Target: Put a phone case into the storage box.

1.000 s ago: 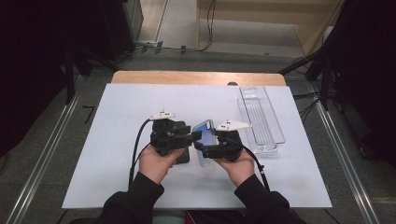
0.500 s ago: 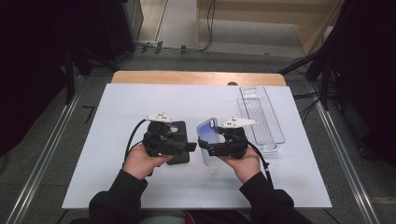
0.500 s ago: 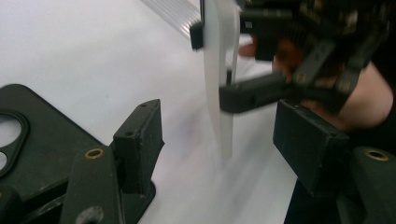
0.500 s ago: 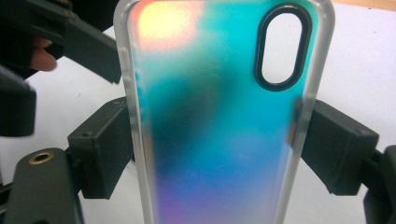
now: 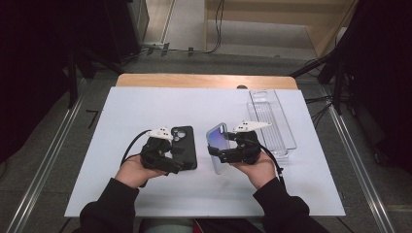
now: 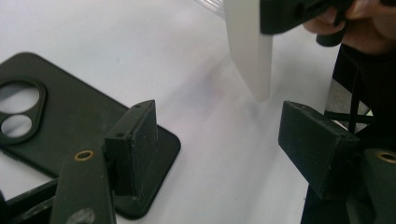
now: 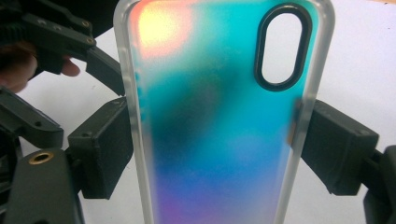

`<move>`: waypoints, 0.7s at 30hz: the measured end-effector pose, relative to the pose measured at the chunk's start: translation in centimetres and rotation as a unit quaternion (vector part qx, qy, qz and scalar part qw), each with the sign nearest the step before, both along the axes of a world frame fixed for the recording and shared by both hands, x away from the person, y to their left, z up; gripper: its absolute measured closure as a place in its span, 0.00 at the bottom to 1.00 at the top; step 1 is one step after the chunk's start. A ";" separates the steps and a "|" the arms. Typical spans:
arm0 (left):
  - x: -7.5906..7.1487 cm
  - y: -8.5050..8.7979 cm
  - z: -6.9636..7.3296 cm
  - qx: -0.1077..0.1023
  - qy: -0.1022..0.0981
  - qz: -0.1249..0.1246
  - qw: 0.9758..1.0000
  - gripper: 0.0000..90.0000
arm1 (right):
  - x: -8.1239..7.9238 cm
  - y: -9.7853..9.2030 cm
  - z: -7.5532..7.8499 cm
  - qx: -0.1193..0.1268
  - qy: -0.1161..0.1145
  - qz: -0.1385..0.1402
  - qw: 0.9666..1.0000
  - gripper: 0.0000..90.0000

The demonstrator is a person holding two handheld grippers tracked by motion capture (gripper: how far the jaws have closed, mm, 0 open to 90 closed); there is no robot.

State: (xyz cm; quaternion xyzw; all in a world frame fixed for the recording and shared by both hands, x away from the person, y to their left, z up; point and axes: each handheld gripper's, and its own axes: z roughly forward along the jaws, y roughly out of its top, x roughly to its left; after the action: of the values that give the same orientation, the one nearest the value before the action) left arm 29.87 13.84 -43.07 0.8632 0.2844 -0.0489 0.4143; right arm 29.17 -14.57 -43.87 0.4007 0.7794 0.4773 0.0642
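High view: black case (image 5: 186, 145) flat, long axis 12–6, just let go by spreading left gripper (image 5: 176, 162); right gripper (image 5: 214, 150) pinches iridescent case (image 5: 218, 145) at 3 o'clock.

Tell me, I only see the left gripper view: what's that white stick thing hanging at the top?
Observer: It's the edge of a see-through phone case. Its back shimmers teal, orange and purple.
Operator: Is something holding it up?
Observer: Yes, the right tool is clamped on its two long edges.
Operator: What's on the table behind it?
Observer: A clear plastic tray, near the table's right side.
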 end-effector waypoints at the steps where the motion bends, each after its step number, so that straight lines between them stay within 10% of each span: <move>1: -0.1 0.1 -0.3 0.001 0.000 -0.001 1.000 0.32 | 0.0 0.0 0.0 0.001 0.000 0.001 1.000 0.17; 21: -2.0 3.6 -2.3 0.015 0.000 0.030 0.999 0.32 | 0.3 -0.9 0.2 -0.007 0.018 0.020 1.000 0.17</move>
State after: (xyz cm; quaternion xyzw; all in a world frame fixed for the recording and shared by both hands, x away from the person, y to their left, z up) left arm 27.89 17.43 -45.37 0.8604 0.3111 -0.0319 0.4025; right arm 29.50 -15.51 -43.66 0.3935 0.7916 0.4655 0.0432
